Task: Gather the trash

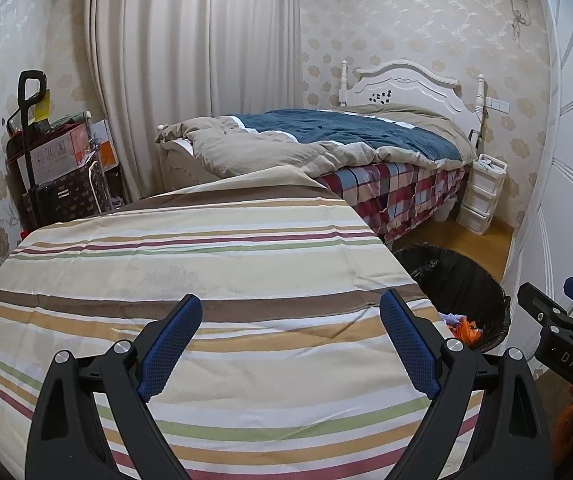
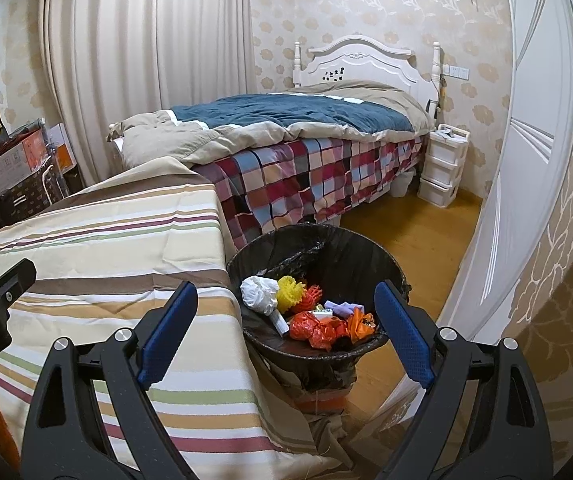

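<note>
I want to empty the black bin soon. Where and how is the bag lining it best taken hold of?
Judging by its pose, grip the black liner at the near rim, where it folds over the bin's edge into loose plastic. Come from above and the floor side, since the striped cloth crowds the bin's other side. The right hand-held gripper is open and hangs nearest.

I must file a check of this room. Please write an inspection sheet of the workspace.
Surface: striped cloth, nothing on it.
Job's things: black-lined bin beside the cloth; white, yellow, orange and red trash inside.
Clutter: boxes by the curtain.
Grippers: left claw open, empty; right claw open, empty, over the bin.
Cables: cord on far wall.
Surroundings: bed, drawer unit, wooden floor.
</note>
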